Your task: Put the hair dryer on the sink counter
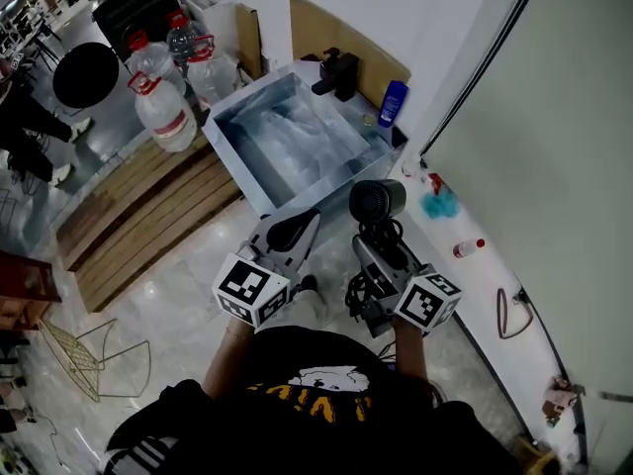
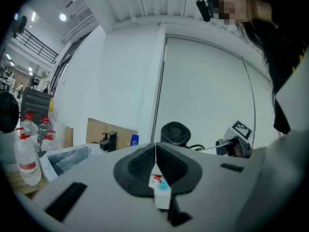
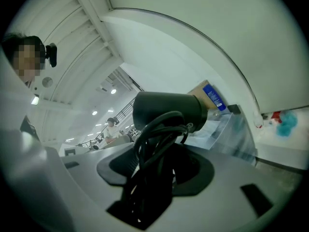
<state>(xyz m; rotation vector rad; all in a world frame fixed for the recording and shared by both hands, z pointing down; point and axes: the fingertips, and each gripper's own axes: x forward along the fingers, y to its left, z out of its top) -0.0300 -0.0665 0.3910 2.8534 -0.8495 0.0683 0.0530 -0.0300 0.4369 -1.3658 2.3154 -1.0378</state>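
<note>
right gripper (image 1: 378, 237): clamping the hair dryer (image 1: 377, 201) by its handle
left gripper (image 1: 300, 224): jaws pressing together, carrying nothing
sink (image 1: 224, 139): sitting just ahead

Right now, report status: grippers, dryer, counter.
Left gripper shut, empty. Right gripper shut on dryer, cord bundled. Dryer in the air, not yet on counter. Blue puff, small bottle on counter.

White counter (image 1: 465, 280) w/ sink (image 1: 232, 161); blue bottle (image 1: 393, 103), teal puff (image 1: 440, 204), small bottle (image 1: 469, 248) on it.
</note>
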